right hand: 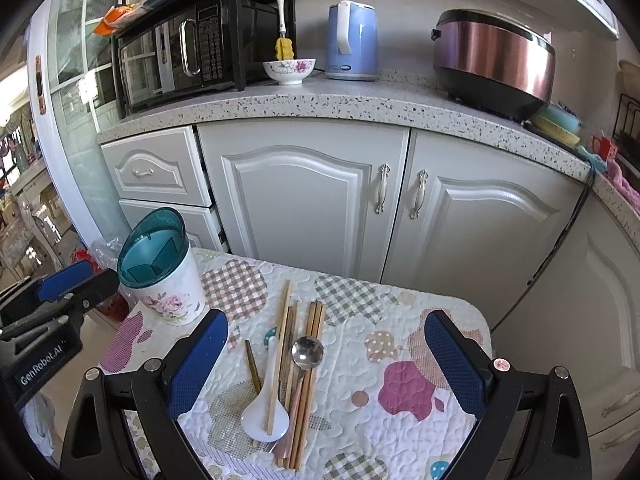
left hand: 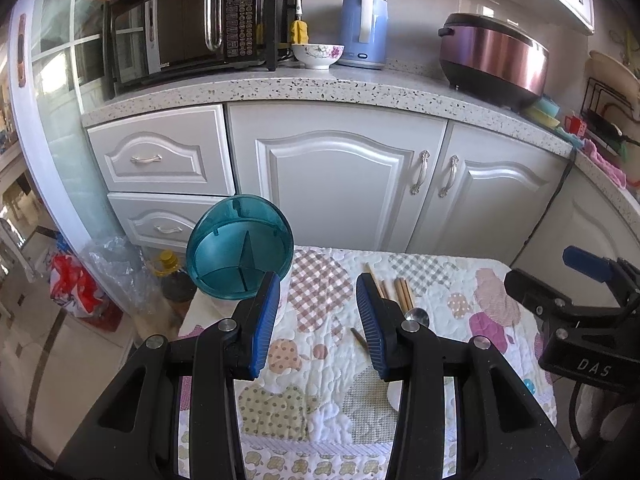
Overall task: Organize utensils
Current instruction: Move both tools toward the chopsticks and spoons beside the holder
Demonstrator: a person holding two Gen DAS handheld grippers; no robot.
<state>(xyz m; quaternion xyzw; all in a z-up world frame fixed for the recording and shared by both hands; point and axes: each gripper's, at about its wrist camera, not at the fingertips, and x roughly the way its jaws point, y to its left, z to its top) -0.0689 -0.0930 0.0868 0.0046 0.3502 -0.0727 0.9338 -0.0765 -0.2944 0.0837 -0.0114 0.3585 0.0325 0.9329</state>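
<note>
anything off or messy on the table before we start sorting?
Nothing is spilled or broken. The chopsticks, metal spoon and white spoon lie in a loose overlapping pile on the quilted cloth, one chopstick resting in the white spoon's bowl. The holder stands upright and looks empty.

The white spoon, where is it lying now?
In the right wrist view, the white spoon lies on the quilted cloth, just left of the metal spoon, with one chopstick across its bowl.
</note>
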